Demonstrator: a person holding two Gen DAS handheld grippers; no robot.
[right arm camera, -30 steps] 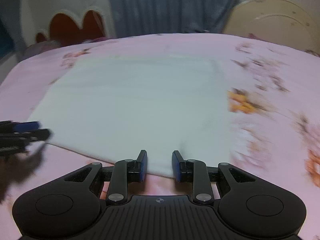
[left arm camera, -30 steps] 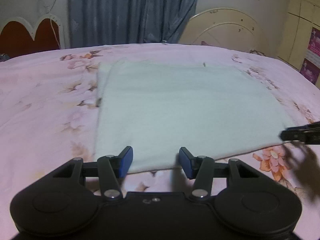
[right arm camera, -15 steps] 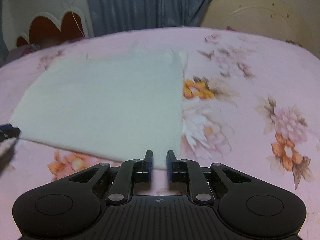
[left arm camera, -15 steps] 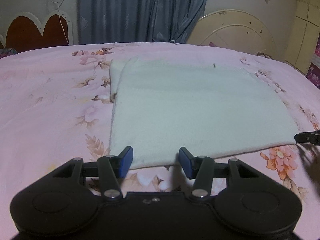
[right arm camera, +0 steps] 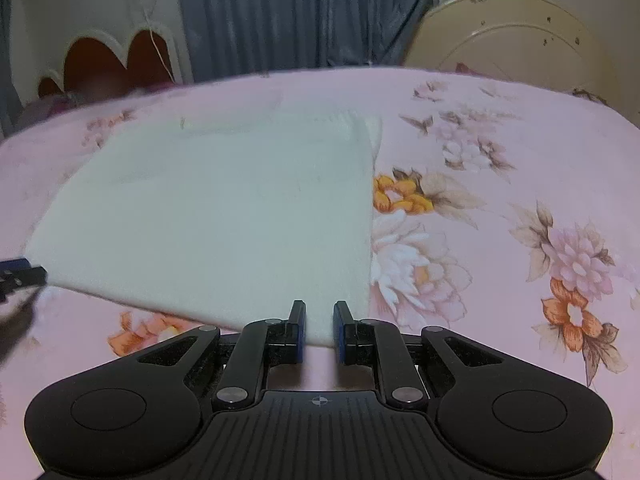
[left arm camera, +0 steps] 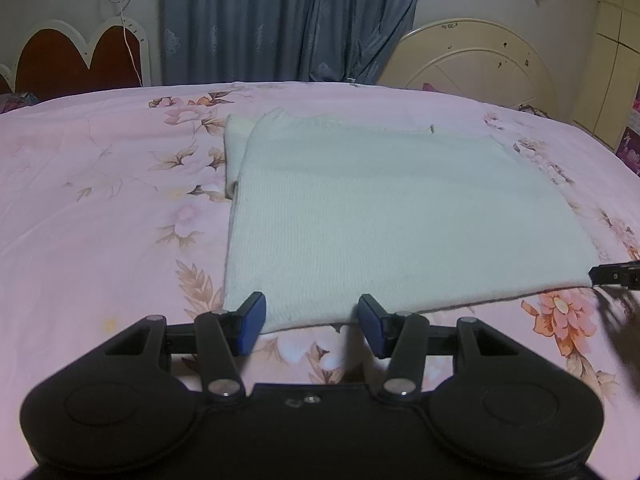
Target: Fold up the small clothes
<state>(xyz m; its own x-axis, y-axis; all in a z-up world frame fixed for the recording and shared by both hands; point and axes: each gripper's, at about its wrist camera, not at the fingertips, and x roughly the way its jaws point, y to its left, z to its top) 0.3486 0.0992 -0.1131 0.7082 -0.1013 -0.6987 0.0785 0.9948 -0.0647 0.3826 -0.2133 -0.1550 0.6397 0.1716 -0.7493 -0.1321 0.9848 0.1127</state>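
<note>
Blue curtains [left arm camera: 280,20] and a cream arched headboard [left arm camera: 480,60] stand behind a bed spread with a pink floral sheet [left arm camera: 100,200], on which a pale white knitted garment [left arm camera: 400,220], already doubled into a rough rectangle, lies flat.

Its near edge runs just ahead of both grippers. The left gripper [left arm camera: 311,322] sits at the near left corner with its blue pads about half open on either side of the hem, pressing on nothing. The right gripper [right arm camera: 319,330] is at the near right corner; its jaws have just been closing and now stand narrow, with the hem between them, though a gap shows and I would not call it a grip.

The risk I see is an uneven lift: if the right pads catch only the top layer, or the left closes late, the layers could slide apart and the fold go crooked.

Whether the hem reaches fully in between the right pads is hidden by the gripper body. Each gripper shows only as a dark tip at the edge of the other's view, and the far neckline is blurred.
</note>
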